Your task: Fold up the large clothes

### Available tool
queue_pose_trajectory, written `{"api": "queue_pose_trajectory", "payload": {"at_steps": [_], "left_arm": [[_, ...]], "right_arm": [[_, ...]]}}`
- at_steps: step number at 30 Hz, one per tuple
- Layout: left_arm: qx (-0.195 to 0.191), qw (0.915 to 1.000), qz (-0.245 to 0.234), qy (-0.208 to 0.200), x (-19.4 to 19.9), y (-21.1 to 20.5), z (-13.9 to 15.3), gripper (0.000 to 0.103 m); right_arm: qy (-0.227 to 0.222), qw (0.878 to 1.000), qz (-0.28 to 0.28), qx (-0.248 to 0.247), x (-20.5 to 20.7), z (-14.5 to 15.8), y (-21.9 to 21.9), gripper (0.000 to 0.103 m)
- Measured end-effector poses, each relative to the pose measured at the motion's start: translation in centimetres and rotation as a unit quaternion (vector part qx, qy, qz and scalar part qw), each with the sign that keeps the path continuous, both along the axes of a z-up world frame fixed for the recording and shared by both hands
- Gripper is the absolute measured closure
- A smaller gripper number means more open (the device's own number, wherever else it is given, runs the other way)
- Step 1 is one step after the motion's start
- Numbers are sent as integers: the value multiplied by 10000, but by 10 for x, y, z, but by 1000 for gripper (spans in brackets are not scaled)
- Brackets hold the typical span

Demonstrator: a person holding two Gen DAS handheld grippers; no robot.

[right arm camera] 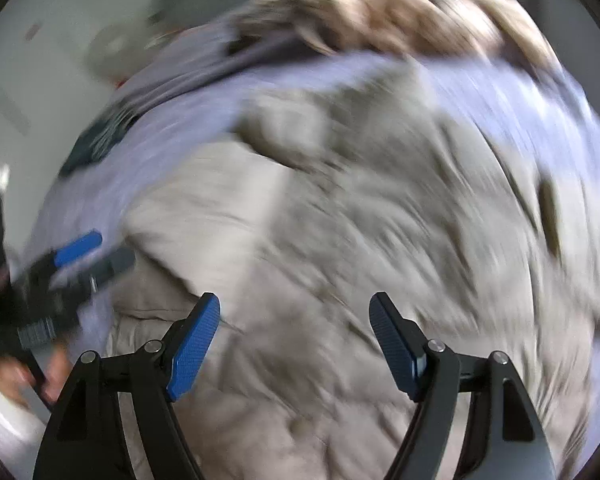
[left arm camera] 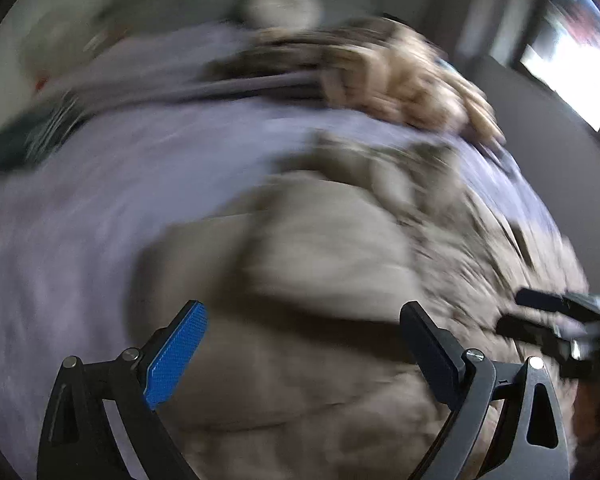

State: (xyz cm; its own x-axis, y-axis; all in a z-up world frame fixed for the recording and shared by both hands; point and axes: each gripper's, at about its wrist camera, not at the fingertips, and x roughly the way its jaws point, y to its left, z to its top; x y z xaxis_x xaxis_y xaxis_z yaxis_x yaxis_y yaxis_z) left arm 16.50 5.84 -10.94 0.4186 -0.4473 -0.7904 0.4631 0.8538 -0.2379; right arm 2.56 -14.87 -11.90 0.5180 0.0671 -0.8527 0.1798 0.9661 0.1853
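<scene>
Both views motion-blurred. My left gripper (left arm camera: 304, 312) wide open, nothing between fingers, above beige garment (left arm camera: 300, 280). My right gripper (right arm camera: 296, 308) also wide open, holding nothing, over same garment (right arm camera: 340, 240). Garment lies rumpled on lilac bedsheet (left arm camera: 80, 200), spread toward right side of bed. Tan patterned bundle (left arm camera: 412, 80) at far edge of sheet, beyond garment. Dark green cloth (left arm camera: 28, 136) at left edge of sheet. In right wrist view, left gripper (right arm camera: 96, 252) visible beside garment's left edge
</scene>
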Motion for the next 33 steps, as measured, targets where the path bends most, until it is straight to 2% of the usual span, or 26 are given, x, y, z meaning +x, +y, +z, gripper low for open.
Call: {"api": "queue_pose_trajectory", "payload": {"at_steps": [2,3,6,7,8,9,10,11,12,13,14,17,19,22,24,25,26,28,31,33], "left_arm": [[-245,9972,591,376,29,39,-13,5],[-482,9930,750,770,46,56,-28,5],[-995,9745,975,1760,79,79,-75,5],[-1182,9666,954,2063,86,81,-89,10],[-1315,9605,985,2247,90,81,-99,18],[-1461,9558,971,2358,92,80,-106,40],[-1567,9554,856,2352,91,74,-108,52],[-1492,9607,764,2213,89,68,-104,70],[-1231,9698,748,1967,83,60,-98,70],[-944,9785,710,1694,81,55,-90,76],[-575,9875,600,1338,74,46,-80,78],[273,9962,396,721,62,27,-67,78],[559,9965,304,544,60,20,-67,78],[1041,9939,231,288,54,3,-72,78],[1251,9915,314,178,51,1,-75,77],[1295,9909,350,146,51,-1,-72,77],[1328,9903,380,125,51,-2,-69,77],[1393,9891,473,-10,48,2,-57,77],[1390,9876,637,-350,40,19,-31,77],[1265,9886,684,-447,39,28,-17,77]], "right_arm": [[-141,9975,423,-543,19,5,33,23],[-159,9941,652,-853,29,3,51,23],[-71,9810,1045,-1634,55,-11,94,23],[-66,9750,1135,-1911,62,-17,104,23],[-33,9693,1178,-2157,71,-24,113,23],[23,9617,1198,-2465,81,-32,119,23],[59,9556,1182,-2698,88,-39,121,23],[79,9529,1146,-2806,94,-43,122,25],[97,9523,1058,-2860,98,-45,119,33],[66,9564,861,-2790,100,-44,106,78],[51,9630,631,-2621,98,-39,95,98],[-243,9800,-266,-1958,77,-15,53,98],[-271,9856,-860,-1432,55,-11,13,98],[85,9880,-1433,-565,30,-33,-32,97],[401,9867,-1569,164,18,-54,-55,89],[466,9818,-1756,559,7,-60,-67,81],[447,9785,-1878,725,-2,-61,-75,79],[401,9723,-2149,829,-24,-52,-94,66],[253,9598,-2731,604,-56,-31,-117,66],[-34,9573,-2837,549,-70,-14,-127,70]]}}
